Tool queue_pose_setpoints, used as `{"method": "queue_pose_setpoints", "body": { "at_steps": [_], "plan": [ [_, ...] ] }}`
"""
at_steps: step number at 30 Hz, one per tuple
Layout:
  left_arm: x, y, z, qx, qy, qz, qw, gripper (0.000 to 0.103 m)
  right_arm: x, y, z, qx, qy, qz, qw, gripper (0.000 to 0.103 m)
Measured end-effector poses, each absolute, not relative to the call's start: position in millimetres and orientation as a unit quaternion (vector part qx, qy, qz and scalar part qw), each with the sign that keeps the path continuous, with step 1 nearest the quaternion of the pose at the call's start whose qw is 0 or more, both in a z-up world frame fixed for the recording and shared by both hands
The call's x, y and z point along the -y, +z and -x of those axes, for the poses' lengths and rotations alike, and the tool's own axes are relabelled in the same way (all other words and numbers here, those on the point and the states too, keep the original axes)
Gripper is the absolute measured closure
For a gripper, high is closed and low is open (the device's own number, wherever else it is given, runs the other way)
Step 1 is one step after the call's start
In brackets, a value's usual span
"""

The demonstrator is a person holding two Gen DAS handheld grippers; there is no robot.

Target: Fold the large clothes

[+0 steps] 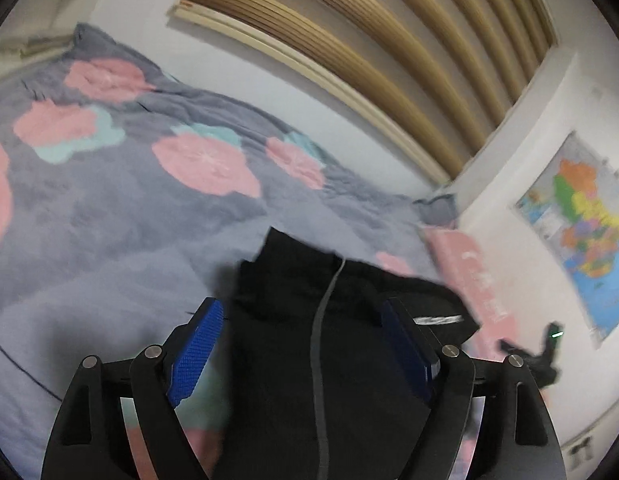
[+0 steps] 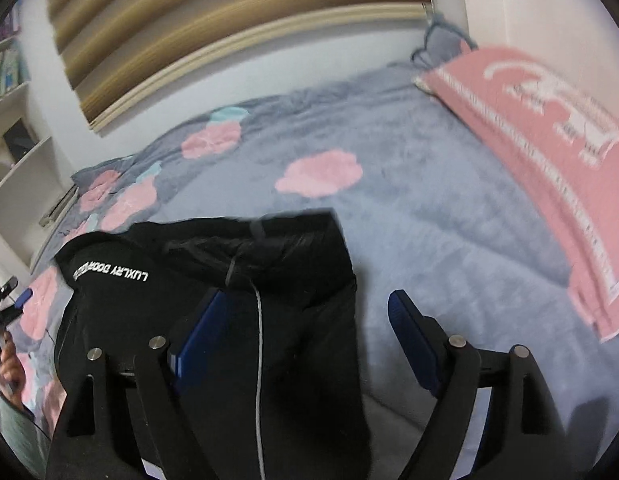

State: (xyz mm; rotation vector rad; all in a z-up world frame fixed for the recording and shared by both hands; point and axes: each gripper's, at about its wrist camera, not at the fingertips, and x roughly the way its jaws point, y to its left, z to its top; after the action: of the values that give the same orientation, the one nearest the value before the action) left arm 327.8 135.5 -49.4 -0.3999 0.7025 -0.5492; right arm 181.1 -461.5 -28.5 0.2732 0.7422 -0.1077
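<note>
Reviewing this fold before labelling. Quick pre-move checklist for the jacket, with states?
1. Left gripper open: ok, jaws apart, nothing pinched.
2. Right gripper open: ok, jaws apart, nothing pinched.
3. Black jacket resting on the grey blanket: ok.
4. Jacket folded neatly: cannot tell, near part hidden behind the fingers, frames blurred.
5. Pink pillow apart from the jacket: ok in the right view.
6. Zipper closed along its length: cannot tell.
</note>
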Motion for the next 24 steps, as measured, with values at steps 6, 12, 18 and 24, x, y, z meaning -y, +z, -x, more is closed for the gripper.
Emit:
{"method": "queue_pose_setpoints", "body": {
  "at_steps": [6,12,18,24],
  "plan": [
    [-104,-87,-369,-0.391,-0.241,0.149,0.876,0.02,465,-59,-219,-0.388,-0.051,-0.096,0.915,0.018],
    [-89,-116,-420,-0.436,-0.27,0.182,0.839,0.02,483,-83,-261,-0.393,-0.018,-0.112,0.912,0.018],
    [-80,-151,-459,-0.494,-0.329,0.252,0.764,0.021,483,-106,-304,-0.418,0.056,-0.151,0.894,0.047],
    [-74,-102,-418,-0.403,-0.303,0.181,0.844,0.094,459,-73,-280,-0.385,-0.04,-0.048,0.921,0.086]
  ]
}}
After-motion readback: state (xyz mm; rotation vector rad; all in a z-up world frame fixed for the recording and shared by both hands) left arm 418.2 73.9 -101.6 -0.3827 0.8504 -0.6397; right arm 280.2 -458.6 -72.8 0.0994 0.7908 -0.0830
